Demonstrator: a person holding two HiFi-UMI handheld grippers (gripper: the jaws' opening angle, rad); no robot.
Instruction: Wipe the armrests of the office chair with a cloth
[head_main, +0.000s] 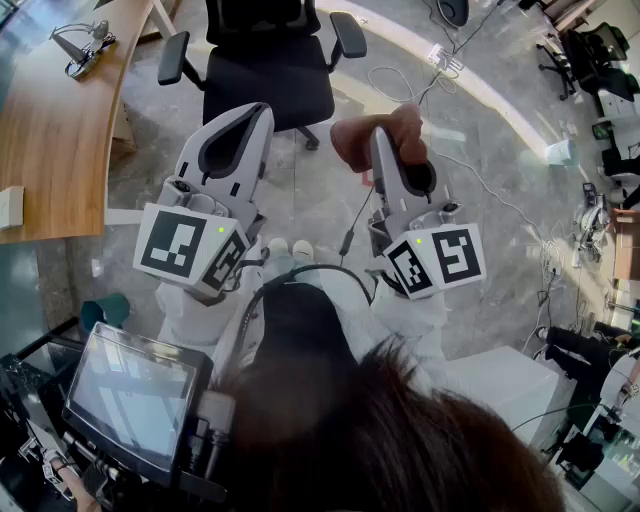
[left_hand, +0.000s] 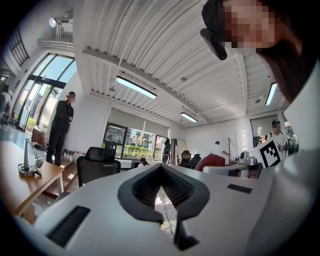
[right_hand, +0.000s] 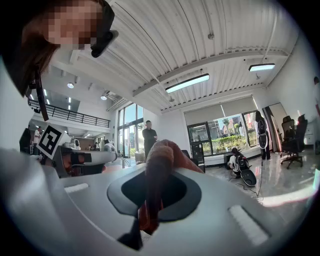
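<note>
The black office chair (head_main: 268, 65) stands ahead of me on the grey floor, with its left armrest (head_main: 174, 58) and right armrest (head_main: 348, 35) both bare. My right gripper (head_main: 378, 135) is shut on a reddish-brown cloth (head_main: 375, 130), held in the air short of the chair's front right corner. In the right gripper view the cloth (right_hand: 161, 155) bulges up between the jaws of the right gripper (right_hand: 152, 175). My left gripper (head_main: 262, 110) hovers in front of the seat, shut with nothing in it. The left gripper (left_hand: 161, 167) has the chair (left_hand: 97, 162) beyond it to the left.
A curved wooden desk (head_main: 50, 130) runs along the left, with a small metal stand (head_main: 85, 45) on it. Cables (head_main: 400, 85) and a power strip (head_main: 445, 58) lie on the floor right of the chair. A screen (head_main: 130, 395) sits low at my left. A person (left_hand: 61, 125) stands by the windows.
</note>
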